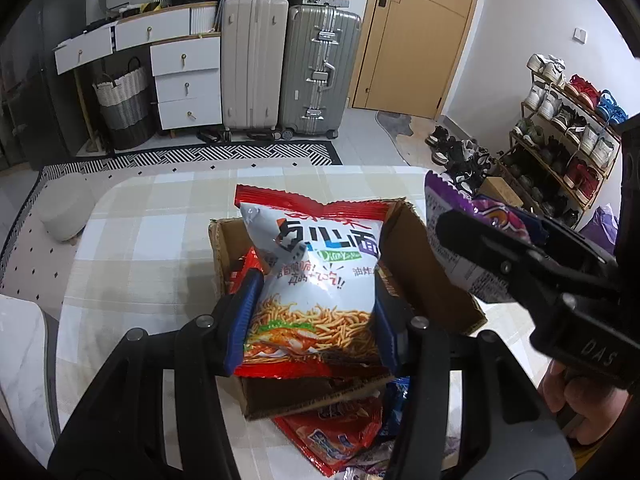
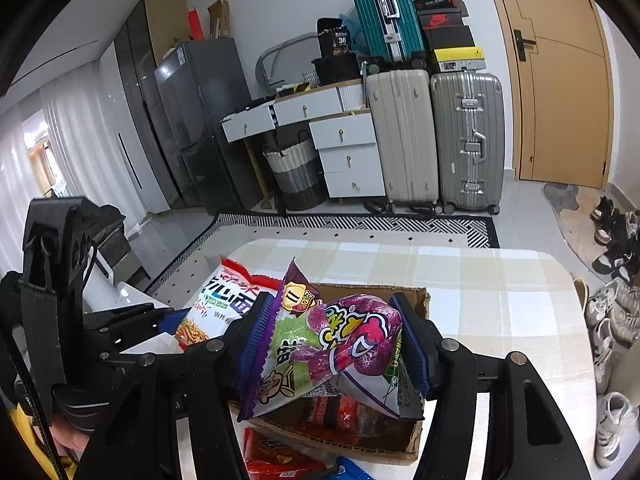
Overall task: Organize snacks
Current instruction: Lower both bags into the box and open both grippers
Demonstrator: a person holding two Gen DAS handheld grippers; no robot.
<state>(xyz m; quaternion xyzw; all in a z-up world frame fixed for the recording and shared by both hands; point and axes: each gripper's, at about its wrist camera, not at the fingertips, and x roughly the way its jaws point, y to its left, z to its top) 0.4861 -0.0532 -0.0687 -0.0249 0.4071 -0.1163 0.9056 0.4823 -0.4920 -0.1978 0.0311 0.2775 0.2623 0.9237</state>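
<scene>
**Both grippers hold snack bags over the cardboard box**

The left gripper (image 1: 312, 304) points forward and slightly down, its blue-padded jaws clamped on either side of a puffy white-and-red noodle snack bag (image 1: 316, 280) printed with a picture of fried noodles. The bag stands upright between the jaws, its crimped red top edge away from the camera and its lower edge hanging over the near wall of an open brown cardboard box (image 1: 424, 264). Beyond and below the jaws, red packets lie inside the box.

The right gripper (image 2: 334, 340) sits just to the right of the left one, also angled forward and down. Its jaws are closed on a crumpled purple-and-green foil snack bag (image 2: 340, 344) with cartoon lettering, squeezed at its middle so its ends bulge above and below the pads. In the left wrist view this bag shows as a purple packet held at the right side of the box, above its right wall, and part of a bare hand (image 1: 568, 396) grips the handle below it. Whether either bag touches the box I cannot tell.

The box stands on a counter covered with a beige and white checked cloth (image 1: 160, 240). Below the left jaws, on the near side of the box, a flat red snack packet (image 1: 336, 428) and a blue packet (image 1: 396, 400) lie on the cloth, partly tucked under the box edge.
</scene>
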